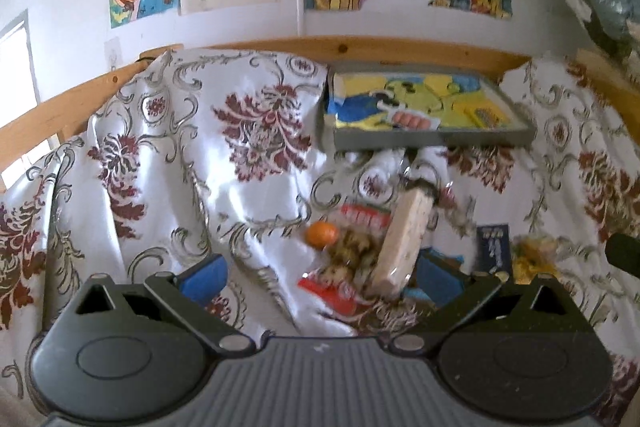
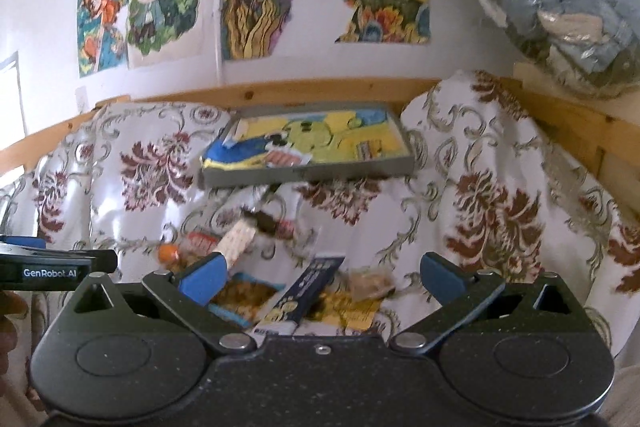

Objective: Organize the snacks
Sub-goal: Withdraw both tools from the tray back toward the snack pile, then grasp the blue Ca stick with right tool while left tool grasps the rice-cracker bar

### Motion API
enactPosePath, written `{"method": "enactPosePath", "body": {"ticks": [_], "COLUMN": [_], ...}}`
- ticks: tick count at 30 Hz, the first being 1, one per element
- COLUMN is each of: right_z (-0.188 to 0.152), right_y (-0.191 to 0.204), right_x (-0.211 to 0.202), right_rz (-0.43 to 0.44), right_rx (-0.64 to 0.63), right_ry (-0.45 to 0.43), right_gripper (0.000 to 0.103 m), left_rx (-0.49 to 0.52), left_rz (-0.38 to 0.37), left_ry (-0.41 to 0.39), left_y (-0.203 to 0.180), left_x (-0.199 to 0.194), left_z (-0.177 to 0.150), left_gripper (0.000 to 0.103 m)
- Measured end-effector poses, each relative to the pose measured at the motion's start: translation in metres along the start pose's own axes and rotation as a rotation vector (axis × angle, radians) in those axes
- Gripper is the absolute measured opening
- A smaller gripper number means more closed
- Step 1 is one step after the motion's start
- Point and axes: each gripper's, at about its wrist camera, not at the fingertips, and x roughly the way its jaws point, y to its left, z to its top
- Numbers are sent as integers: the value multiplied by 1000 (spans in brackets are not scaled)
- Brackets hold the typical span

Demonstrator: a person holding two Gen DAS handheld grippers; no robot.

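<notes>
Both tools gape wide, nothing held: left tool (image 1: 320, 279), right tool (image 2: 322, 277), blue pads on black arms. Glossy damask bedspread (image 1: 168, 155) carries everything. Grey flat tray (image 2: 308, 173) sits far back, yellow packets inside. Snack pile lies just ahead: pale nougat-like bar (image 1: 404, 239) in clear wrap, round orange (image 1: 322, 234). Only right view shows navy box (image 2: 308, 291) whole.

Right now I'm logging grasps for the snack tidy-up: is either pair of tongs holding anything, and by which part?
Nothing is held. The left tongs and right tongs are both open above the snacks on the bedspread.
</notes>
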Motion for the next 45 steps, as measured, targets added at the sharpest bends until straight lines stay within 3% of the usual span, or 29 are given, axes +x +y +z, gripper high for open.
{"method": "enactPosePath", "body": {"ticks": [10,21,30,38,45], "right_z": [-5,0,9,11,1], "right_y": [9,3,-6,-4,1], "right_x": [19,47,84,117,136], "right_rz": [33,85,106,149,173], "right_rx": [-28,4,18,19,25], "right_ry": [136,267,327,333,376], "right_gripper": [102,102,102,102,88], "left_rx": [44,107,76,124,104], "left_rz": [27,-24,-71,-99,-184], "left_ry": [126,175,155,105,100], "left_y": [7,1,1,-10,-12], "left_x": [17,41,74,95,113], "left_z": [-6,2,12,18,27], "left_gripper": [103,103,103,103,102]}}
